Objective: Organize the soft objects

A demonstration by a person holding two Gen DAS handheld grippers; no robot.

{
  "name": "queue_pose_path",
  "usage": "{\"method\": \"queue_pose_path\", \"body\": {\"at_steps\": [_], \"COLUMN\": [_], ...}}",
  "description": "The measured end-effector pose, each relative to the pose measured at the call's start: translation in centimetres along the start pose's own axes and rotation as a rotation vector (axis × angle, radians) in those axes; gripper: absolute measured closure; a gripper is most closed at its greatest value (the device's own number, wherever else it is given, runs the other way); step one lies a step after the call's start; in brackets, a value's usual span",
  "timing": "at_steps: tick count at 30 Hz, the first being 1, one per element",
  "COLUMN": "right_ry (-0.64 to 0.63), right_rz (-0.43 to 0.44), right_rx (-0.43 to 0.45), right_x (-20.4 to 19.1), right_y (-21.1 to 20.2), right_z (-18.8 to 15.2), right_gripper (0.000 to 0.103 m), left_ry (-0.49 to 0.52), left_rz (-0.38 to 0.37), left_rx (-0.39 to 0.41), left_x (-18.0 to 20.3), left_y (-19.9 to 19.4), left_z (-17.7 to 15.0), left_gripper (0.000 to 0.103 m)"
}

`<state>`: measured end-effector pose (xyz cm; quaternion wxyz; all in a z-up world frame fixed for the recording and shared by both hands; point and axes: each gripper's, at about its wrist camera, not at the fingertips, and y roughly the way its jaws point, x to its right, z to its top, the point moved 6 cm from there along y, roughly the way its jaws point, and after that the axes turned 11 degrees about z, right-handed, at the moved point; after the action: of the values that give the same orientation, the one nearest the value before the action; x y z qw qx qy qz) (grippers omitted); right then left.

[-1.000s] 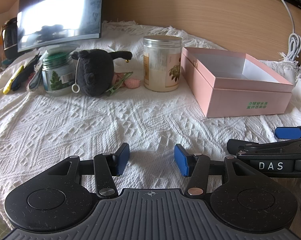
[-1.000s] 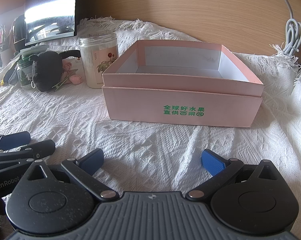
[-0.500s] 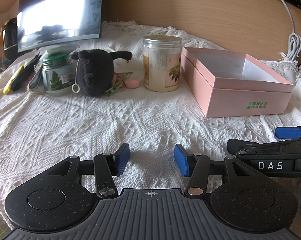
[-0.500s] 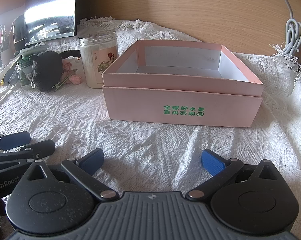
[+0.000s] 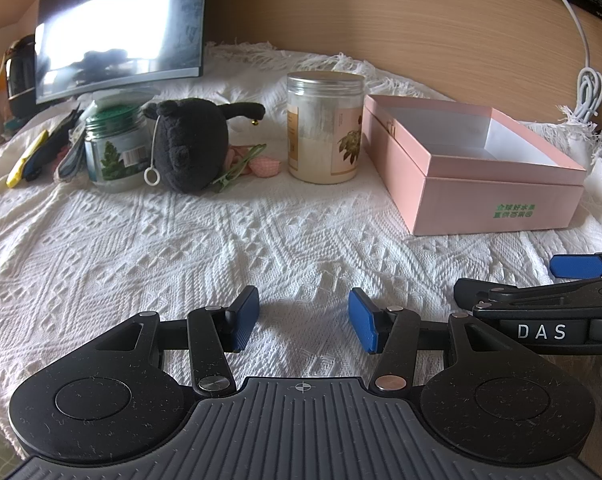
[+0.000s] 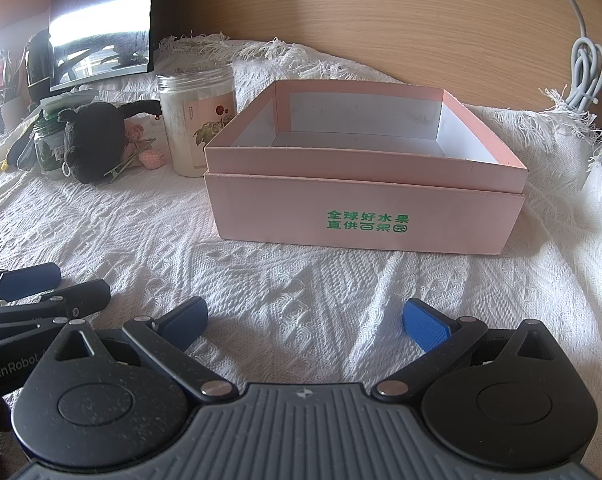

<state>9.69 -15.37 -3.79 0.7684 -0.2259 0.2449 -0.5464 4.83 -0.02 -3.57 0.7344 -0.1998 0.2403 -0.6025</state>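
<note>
From the left wrist view, the left gripper [image 5: 303, 316] stood released over the white knitted cloth [image 5: 141, 248]. The black plush toy [image 5: 191, 144] lay far back, between two jars, its long axis crosswise, tail pointing right.

From the right wrist view, the right gripper [image 6: 305, 320] gaped empty before the open pink cardboard box [image 6: 365, 208].

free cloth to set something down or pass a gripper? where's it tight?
Open cloth runs from both grippers up to the black plush and pink box. The box interior is empty too. Crowded: back left, where green-lid jar, plush, green clip and white jar bunch together. The white jar stands close beside the box.
</note>
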Motion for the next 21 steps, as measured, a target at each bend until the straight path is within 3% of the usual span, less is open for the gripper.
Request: {"method": "queue_pose_path", "body": {"at_steps": [21], "right_ry": [0.000], "right_rz": [0.000], "right_rx": [0.000], "right_x": [-0.04], "right_y": [0.01], "right_z": [0.05], "right_gripper": [0.000], "left_ry": [0.003], "left_rz": [0.003], "left_rx": [0.001], "left_x": [0.13], "left_y": [-0.07], "left_z": [0.02], "left_gripper": [0.048]}}
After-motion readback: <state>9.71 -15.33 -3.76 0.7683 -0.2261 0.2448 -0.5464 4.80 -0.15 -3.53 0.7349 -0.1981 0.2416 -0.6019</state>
